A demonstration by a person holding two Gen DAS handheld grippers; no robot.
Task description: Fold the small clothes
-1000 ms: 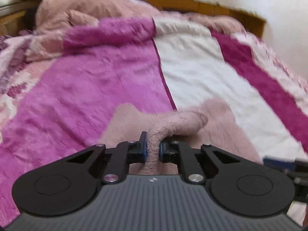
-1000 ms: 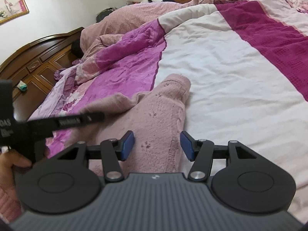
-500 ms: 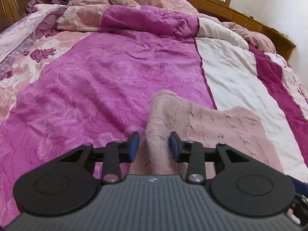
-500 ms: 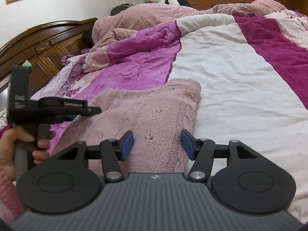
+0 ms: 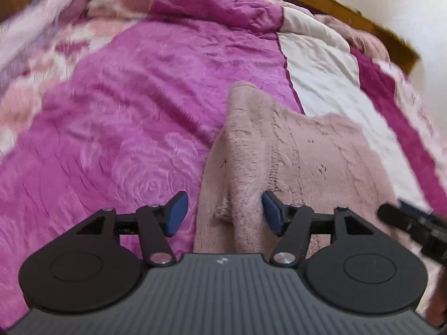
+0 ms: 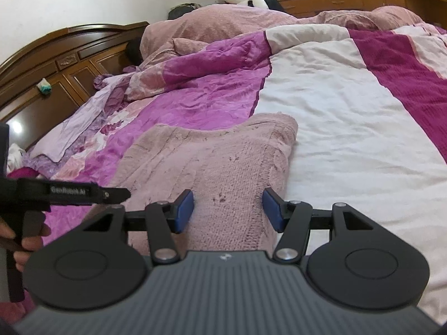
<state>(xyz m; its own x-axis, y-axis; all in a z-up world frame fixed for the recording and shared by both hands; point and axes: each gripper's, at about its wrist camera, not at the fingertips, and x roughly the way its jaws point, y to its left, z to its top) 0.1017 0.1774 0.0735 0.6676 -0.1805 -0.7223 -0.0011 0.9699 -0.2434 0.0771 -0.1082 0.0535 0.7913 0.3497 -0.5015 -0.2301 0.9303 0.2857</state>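
Pictured on a magenta quilt [image 5: 117, 128]: left gripper [image 5: 225, 212] over the near left edge of a pink knitted sweater [image 5: 293, 156], blue pads [image 5: 177, 213] spreading apart, a raised fold of knit between them but apparently not pinched, though blur hides any contact. Further right, across the same sweater lying flat where the magenta meets the white panel [image 6: 349, 117]: right gripper [image 6: 227, 210], parted about halfway, straddling the fabric, gripping nothing. Likely risks: released fold springing back open, or fuzzy knit snagging on a pad and dragging the garment askew.
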